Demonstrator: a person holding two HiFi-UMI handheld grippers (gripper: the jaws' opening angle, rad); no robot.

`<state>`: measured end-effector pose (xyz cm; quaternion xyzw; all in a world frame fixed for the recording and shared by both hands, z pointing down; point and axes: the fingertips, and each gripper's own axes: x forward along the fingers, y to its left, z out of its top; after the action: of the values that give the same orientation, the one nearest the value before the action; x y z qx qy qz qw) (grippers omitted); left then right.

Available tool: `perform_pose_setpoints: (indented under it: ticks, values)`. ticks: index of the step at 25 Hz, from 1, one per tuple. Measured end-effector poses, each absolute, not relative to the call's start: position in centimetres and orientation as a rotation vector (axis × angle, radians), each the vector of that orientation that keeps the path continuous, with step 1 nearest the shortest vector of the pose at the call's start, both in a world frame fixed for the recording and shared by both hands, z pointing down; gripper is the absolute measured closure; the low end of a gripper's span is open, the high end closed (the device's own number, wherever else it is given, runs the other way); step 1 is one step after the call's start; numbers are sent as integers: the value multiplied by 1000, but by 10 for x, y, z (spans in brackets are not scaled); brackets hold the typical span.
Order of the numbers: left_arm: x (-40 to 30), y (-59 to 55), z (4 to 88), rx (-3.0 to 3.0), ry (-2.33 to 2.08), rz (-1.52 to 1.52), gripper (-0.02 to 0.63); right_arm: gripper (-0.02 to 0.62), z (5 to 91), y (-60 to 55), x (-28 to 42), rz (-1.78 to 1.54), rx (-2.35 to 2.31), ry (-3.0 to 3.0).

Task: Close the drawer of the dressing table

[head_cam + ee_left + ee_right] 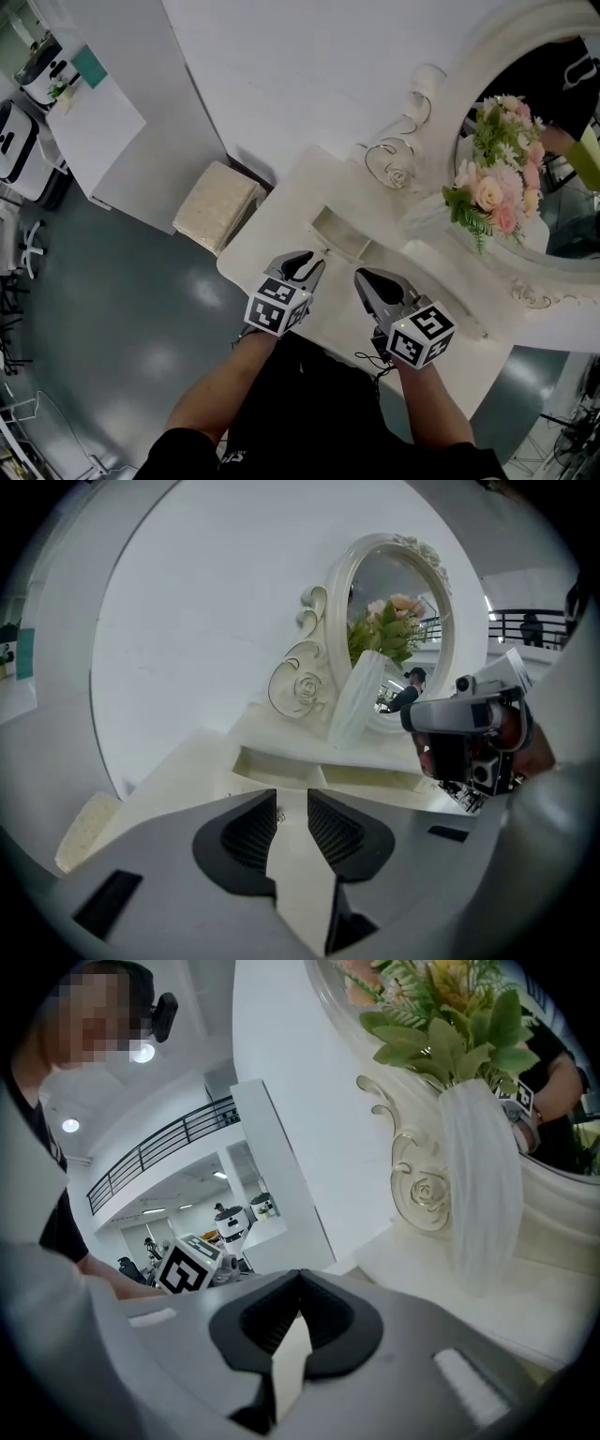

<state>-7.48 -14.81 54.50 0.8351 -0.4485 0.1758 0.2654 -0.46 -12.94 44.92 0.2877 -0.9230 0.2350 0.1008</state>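
Note:
The white dressing table [272, 234] has a small drawer [342, 234] standing pulled out from the raised shelf under its mirror. In the left gripper view the drawer [319, 775] shows an open, empty inside just beyond my jaws. My left gripper [314, 260] hovers right in front of the drawer, open, with only the table top showing in the gap [292, 797]. To its right, my right gripper [361, 274] is held over the table top, its tips meeting and nothing between them [300, 1274].
A white ribbed vase [478, 1194] of pink flowers [497, 187] stands before the oval mirror [562, 141], right of the drawer. A beige cushioned stool [217, 204] sits on the floor to the table's left. A white wall runs behind.

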Motion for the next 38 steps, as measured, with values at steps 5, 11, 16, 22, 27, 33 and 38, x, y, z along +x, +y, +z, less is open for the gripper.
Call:
perform_pose_setpoints:
  ticks: [5,11,16,22,27,33,38]
  values:
    - [-67,-158,572,2235,-1151,536,484,584,456,-130,0,713,891,-2702]
    - [-60,-168,595,2243,-1137,656,460,584,463,-131,3,740,920,-2687]
    - [-56,-172,607,2223,-1134,716,460,584,467,-131,4,758,938,-2678]
    - [-53,-176,618,2208,-1121,738,462,584,472,-132,11,772,967,-2659]
    - [-53,-179,622,2212,-1132,753,503,584,471,-132,16,779,990,-2653]
    - [-55,-178,620,2196,-1126,763,505,584,468,-131,16,772,993,-2654]
    - [-55,-182,604,2213,-1127,723,506,584,465,-133,17,769,1005,-2656]
